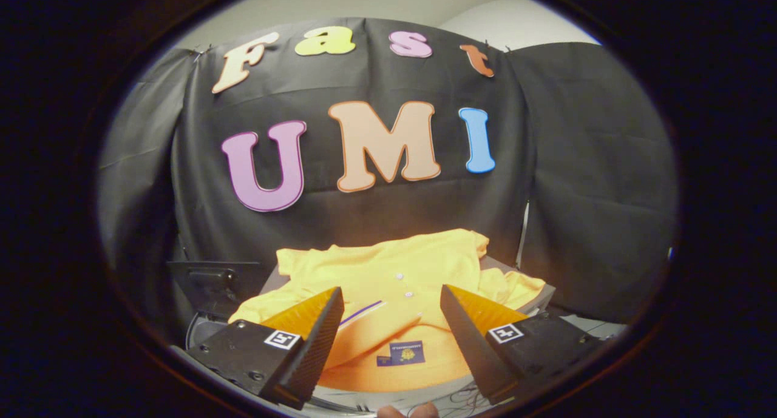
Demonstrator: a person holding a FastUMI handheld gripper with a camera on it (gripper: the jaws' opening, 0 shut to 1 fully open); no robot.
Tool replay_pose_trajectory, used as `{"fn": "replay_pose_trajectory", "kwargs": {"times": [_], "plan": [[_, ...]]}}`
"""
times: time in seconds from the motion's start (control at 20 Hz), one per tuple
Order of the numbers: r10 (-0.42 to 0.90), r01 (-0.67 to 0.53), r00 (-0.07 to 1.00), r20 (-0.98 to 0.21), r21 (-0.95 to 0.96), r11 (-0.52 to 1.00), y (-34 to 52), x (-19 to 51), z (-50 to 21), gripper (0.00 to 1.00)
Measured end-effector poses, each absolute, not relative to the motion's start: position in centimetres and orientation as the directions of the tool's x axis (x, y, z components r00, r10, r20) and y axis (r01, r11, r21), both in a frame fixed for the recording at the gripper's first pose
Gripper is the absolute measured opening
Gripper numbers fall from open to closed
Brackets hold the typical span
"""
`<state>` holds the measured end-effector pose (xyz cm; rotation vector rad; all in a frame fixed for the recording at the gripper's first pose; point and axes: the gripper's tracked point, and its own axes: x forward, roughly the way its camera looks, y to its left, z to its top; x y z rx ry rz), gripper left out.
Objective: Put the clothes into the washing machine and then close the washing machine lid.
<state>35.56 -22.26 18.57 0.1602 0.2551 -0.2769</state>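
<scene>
The gripper (388, 312) is wide open and holds nothing; its two fingers (303, 339) stand well apart, each with an orange upper face and a dark ribbed inner pad, and each carries a small square black-and-white marker (282, 339) near its base. A yellow polo shirt (388, 272) lies spread out just ahead of the fingers and partly between them, collar end nearest, with its collar and inner neck label (405, 353) in the gap between the fingers and two white buttons (403, 286) further up the placket. The shirt rests on a flat grey surface (537, 300), whose far right corner shows beyond the right sleeve. A dark boxy object (212, 284) stands beside the shirt on the left; its nature cannot be determined. Fingertips of a person's hand (407, 411) show below, between the gripper fingers.
</scene>
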Motion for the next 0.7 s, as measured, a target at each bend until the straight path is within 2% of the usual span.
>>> {"fn": "replay_pose_trajectory", "kwargs": {"times": [0.4,0.5,0.55,0.7], "plan": [[-0.310,0.325,0.846,-0.434,-0.041,0.945,-24.0,38.8,15.1,0.97],[-0.302,0.302,0.817,-0.491,-0.081,0.950,-23.8,38.9,13.9,0.96],[-0.304,0.301,0.834,-0.460,-0.083,0.950,-23.8,39.6,14.5,0.96],[-0.268,0.269,0.833,-0.485,-0.068,0.961,-23.1,40.3,13.9,0.84]]}}
